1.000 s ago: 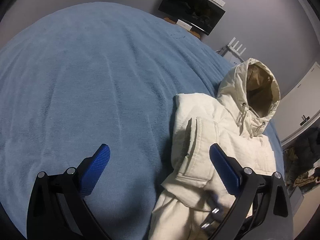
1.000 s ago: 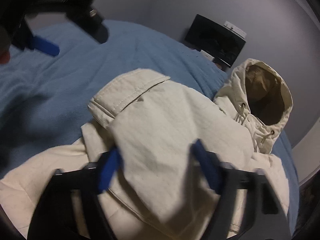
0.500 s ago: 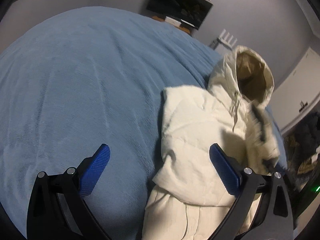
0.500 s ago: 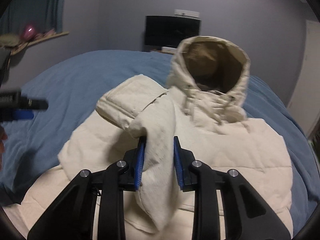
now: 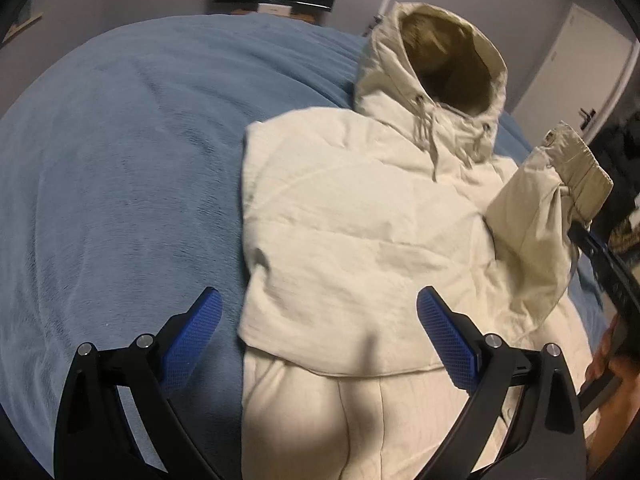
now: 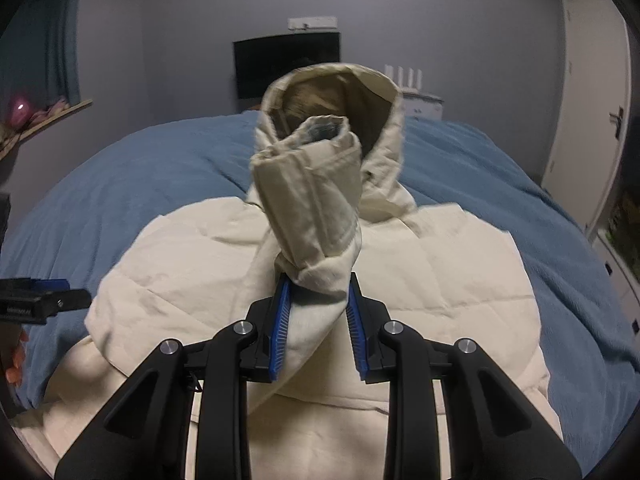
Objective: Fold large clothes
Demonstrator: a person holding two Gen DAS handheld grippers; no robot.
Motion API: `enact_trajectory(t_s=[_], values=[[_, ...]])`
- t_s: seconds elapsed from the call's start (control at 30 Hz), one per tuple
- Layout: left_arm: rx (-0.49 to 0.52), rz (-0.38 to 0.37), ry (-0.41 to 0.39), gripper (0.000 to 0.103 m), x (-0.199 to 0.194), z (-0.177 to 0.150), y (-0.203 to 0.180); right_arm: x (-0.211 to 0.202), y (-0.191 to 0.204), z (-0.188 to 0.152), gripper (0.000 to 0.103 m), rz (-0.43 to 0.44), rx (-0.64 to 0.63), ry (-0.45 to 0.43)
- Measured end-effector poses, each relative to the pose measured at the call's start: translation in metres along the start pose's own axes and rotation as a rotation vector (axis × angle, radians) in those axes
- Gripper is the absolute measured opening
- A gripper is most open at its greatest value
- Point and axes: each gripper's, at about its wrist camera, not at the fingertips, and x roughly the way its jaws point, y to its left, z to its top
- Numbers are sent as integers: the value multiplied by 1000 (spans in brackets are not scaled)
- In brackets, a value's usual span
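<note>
The right gripper (image 6: 318,316) had lifted the jacket's sleeve (image 6: 312,204) clear of its hood (image 6: 384,128), clamped; the left gripper (image 5: 320,336) hovered wide, empty, so the fold-in was underway.

jacket (image 5: 360,232) cream, unpatterned; hood lining (image 5: 444,60) tan-brown. bed cover (image 5: 120,160) plain mid blue. pads (image 5: 192,332) of left gripper (image 5: 320,334) bright blue, fine grid texture, on black frames; pads (image 6: 280,328) of right gripper (image 6: 318,330) blue, ribbed. wall (image 6: 440,20) grey; screen (image 6: 286,62) black; door (image 6: 592,100) white.
</note>
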Motion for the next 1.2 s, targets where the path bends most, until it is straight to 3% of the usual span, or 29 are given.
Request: enact_trajectory(t_s=[0.27, 0.53, 0.67, 1.03, 1.2], values=[[54, 2, 22, 94, 7, -3, -11, 0, -41, -27, 24, 22, 84, 105], [93, -6, 56, 94, 21, -8, -18, -1, -83, -47, 27, 103, 222, 195], [120, -21, 51, 94, 20, -9, -25, -5, -97, -49, 45, 78, 267, 189], [163, -19, 33, 94, 17, -12, -35, -9, -132, -49, 56, -43, 315, 172], [169, -22, 37, 94, 19, -13, -37, -7, -145, -52, 58, -49, 353, 186]])
